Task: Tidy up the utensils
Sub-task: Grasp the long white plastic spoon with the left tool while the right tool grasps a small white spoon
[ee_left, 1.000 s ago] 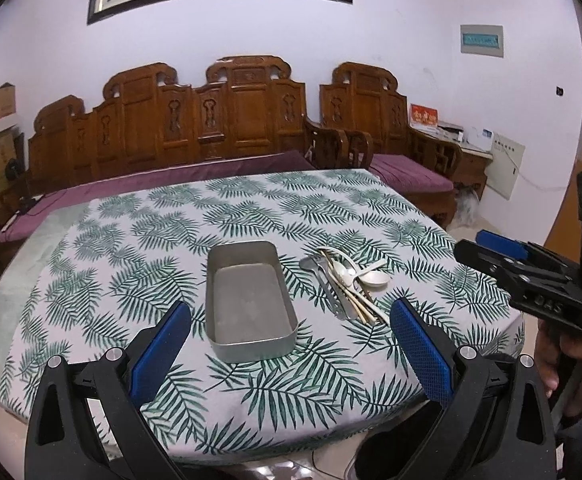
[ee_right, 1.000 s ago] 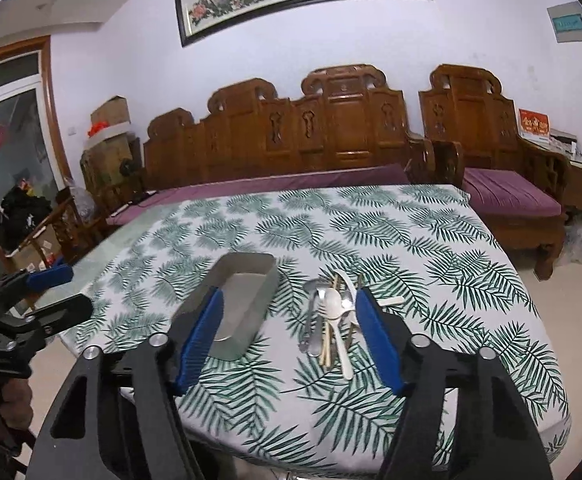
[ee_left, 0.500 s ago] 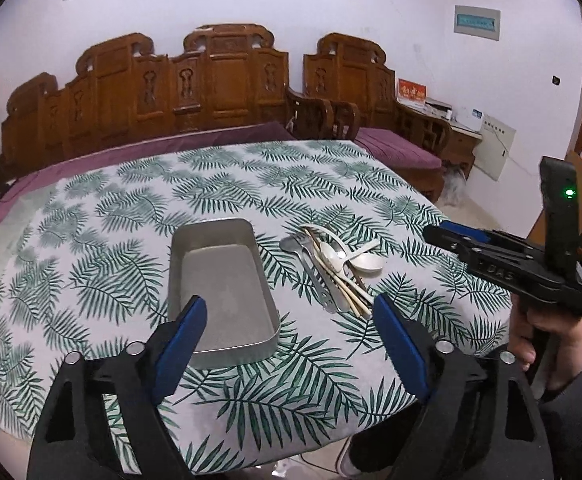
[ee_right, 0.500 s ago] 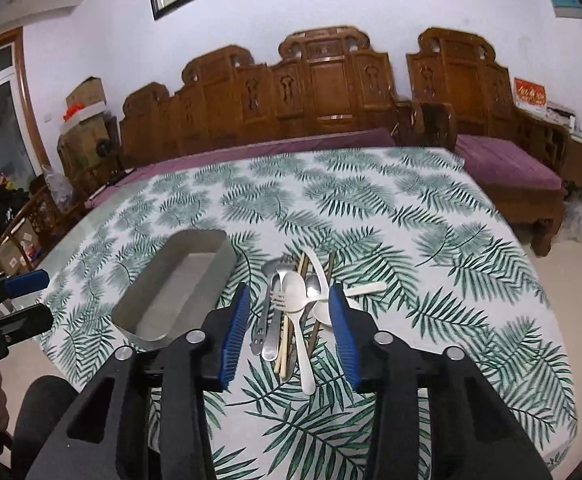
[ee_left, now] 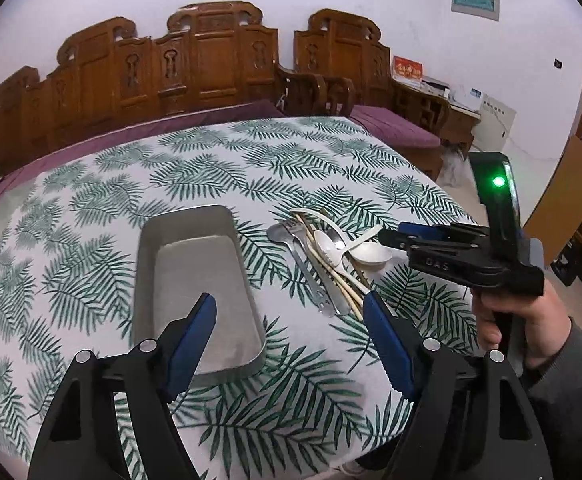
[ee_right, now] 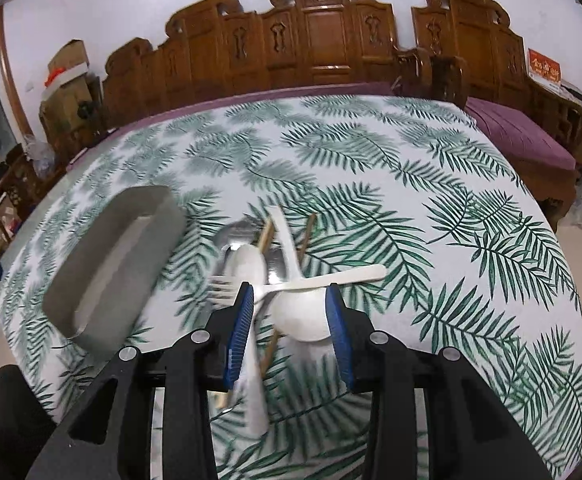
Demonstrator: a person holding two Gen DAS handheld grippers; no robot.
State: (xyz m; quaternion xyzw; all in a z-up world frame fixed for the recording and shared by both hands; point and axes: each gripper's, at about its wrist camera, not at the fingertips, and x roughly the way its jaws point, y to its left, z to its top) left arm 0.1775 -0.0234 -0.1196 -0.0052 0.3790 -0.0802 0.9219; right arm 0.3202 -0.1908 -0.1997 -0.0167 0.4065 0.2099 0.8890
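the left gripper (ee_left: pixel 291 330) sits low over the near edge of the table (ee_left: pixel 91 208), and its two blue fingers (ee_left: pixel 193 334) are spread wide apart with nothing between them. just past the left finger is the metal tray (ee_left: pixel 195 276), a grey box with nothing in it, lying flat on the leaf cloth. to the right of the tray, close but not touching it, is the pile of utensils (ee_left: pixel 327 252): metal spoons, a fork, light chopsticks and white spoons, all crossed over each other. further right is the right gripper (ee_left: pixel 391 236), held in a hand (ee_left: pixel 523 320), with its tips right at the big white spoon (ee_left: pixel 369 252). in the right wrist view the tray (ee_right: pixel 107 268) is on the left and a bit blurry. next to it the right gripper (ee_right: pixel 289 312) is down in the pile with its blue fingers (ee_right: pixel 241 332) set narrow. the bowl of the big white spoon (ee_right: pixel 301 314) sits between them, but i cannot tell if they are squeezing it. behind the table are the brown wooden chairs (ee_right: pixel 323 40).
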